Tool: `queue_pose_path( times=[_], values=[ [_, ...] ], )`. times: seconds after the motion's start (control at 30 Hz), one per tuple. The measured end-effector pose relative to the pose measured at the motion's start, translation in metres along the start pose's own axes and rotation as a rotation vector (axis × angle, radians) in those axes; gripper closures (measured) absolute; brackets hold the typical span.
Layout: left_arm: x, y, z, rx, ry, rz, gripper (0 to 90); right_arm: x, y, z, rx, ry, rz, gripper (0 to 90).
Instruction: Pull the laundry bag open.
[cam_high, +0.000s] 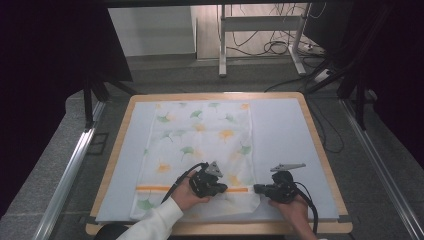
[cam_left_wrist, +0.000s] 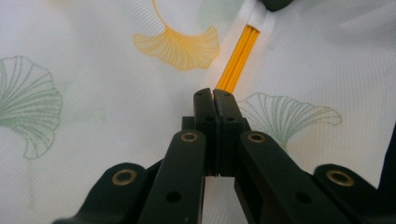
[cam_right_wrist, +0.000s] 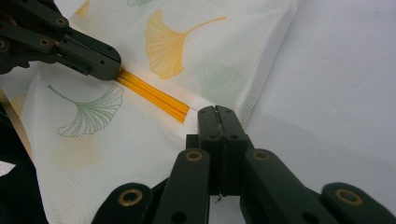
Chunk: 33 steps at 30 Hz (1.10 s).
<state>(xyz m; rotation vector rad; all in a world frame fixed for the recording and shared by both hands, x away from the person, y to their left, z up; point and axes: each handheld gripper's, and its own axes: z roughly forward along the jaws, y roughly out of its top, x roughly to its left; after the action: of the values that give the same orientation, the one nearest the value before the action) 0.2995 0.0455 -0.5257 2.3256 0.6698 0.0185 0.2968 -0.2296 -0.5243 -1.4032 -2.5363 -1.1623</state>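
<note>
Both your closed grippers, left (cam_high: 218, 188) and right (cam_high: 258, 189), rest on the ginkgo-print cloth's (cam_high: 200, 135) orange stripe (cam_high: 155, 188), which runs left-right near you.

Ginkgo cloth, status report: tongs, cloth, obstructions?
Left tongs and right tongs both shut at the orange stripe. Cloth spread flat on table. Nothing in the way.
</note>
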Motion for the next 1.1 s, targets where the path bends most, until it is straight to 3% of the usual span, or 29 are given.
queue_pose_path(
  times=[1.1],
  values=[
    [0.005, -0.015, -0.014, 0.007, 0.029, -0.022, 90.0, 0.000, -0.001, 0.000, -0.010, 0.003, -0.001, 89.5]
  ],
)
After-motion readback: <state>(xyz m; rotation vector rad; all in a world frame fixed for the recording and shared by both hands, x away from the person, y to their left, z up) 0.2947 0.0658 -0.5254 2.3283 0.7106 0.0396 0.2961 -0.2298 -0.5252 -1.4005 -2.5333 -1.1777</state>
